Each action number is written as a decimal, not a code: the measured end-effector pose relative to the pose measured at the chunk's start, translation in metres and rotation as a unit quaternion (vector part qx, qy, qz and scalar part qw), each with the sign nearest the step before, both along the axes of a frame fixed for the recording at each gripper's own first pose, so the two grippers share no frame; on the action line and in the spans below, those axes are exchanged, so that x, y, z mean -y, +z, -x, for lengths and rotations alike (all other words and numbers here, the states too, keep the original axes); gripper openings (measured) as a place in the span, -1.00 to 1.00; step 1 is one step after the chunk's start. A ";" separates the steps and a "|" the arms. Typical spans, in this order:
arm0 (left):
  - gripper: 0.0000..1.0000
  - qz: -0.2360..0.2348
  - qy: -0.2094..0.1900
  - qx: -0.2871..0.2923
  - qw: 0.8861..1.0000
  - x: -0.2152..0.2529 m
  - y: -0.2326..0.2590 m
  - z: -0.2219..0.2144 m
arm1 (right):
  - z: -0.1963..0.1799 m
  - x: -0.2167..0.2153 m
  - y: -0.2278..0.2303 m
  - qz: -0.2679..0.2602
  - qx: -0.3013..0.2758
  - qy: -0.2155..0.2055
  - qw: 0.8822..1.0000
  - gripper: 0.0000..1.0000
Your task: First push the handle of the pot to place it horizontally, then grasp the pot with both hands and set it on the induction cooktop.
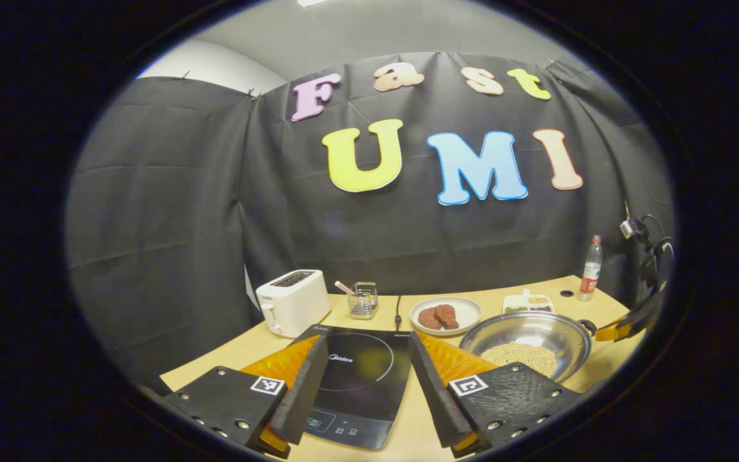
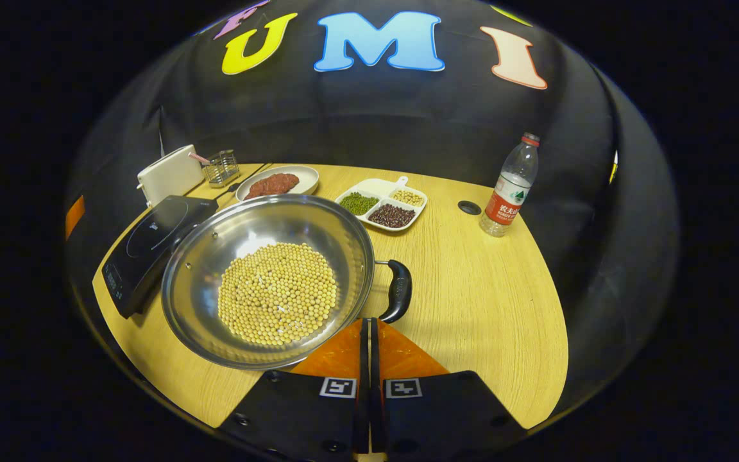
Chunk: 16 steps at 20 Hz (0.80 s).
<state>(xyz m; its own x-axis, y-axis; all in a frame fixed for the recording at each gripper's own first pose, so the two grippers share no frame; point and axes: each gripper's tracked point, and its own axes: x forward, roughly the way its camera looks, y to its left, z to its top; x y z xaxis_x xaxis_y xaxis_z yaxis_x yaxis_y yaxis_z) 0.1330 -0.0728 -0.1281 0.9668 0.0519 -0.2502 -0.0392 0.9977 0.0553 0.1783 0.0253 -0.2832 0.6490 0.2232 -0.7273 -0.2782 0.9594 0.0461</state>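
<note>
Left gripper (image 1: 367, 343) hanging over the near edge of the induction cooktop (image 1: 356, 378), fingers spread wide apart, nothing between them but the black glass. Pot (image 1: 526, 346) off at about 3 o'clock from the cooktop, sitting on the wooden table (image 1: 241, 350), not on the cooktop yet, full of pale beans. Right gripper (image 1: 632, 321) poking in from the far right edge of the left gripper view, just past the pot's rim.

In the right gripper view: right gripper (image 2: 369, 327) closed up tight, fingers pressed together with nothing clamped, tips right at the pot's (image 2: 270, 279) rim around 5 o'clock, just beside the black handle (image 2: 398, 289). Handle sticking out at roughly 4 o'clock from the pot. Can't tell if the tips actually touch it. Cooktop (image 2: 151, 247) at 9 o'clock of the pot, pot rim hiding its right edge.

Other stuff: toaster (image 2: 167, 173) and wire rack (image 2: 222, 168) at the back left, plate of meat (image 2: 280, 181) at 12 o'clock from the pot, divided dish (image 2: 382, 202) with beans at 1 o'clock, water bottle (image 2: 510, 186) upright, well apart at 2 o'clock.
</note>
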 end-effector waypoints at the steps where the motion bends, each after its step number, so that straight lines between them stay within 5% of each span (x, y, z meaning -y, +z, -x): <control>1: 0.55 0.002 -0.008 0.000 1.000 0.004 -0.002 -0.004 | 0.000 -0.001 0.006 -0.006 0.008 -0.004 1.000 -0.54; 2: 0.51 0.006 -0.017 0.000 1.000 0.009 -0.004 -0.010 | -0.002 0.000 0.011 -0.010 0.017 -0.010 1.000 -0.13; 3: 0.55 0.013 -0.030 -0.001 0.999 0.016 -0.006 -0.016 | -0.002 0.000 0.017 -0.011 0.029 -0.015 0.999 0.53; 5: 0.52 0.026 -0.059 -0.015 0.998 0.034 -0.019 -0.026 | -0.004 0.002 0.025 -0.008 0.050 -0.023 0.998 0.94; 16: 0.51 0.042 -0.138 -0.084 0.986 0.094 -0.084 -0.084 | -0.025 0.002 0.014 -0.020 0.056 -0.046 0.997 0.94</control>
<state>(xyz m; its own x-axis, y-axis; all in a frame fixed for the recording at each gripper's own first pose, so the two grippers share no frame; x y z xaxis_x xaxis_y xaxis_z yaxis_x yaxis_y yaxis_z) 0.2168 -0.1670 -0.2121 0.8854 -0.2362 -0.4004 0.2378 0.9702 -0.0465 0.2035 0.0237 -0.2694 0.7446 0.1855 -0.6413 -0.1937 0.9793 0.0584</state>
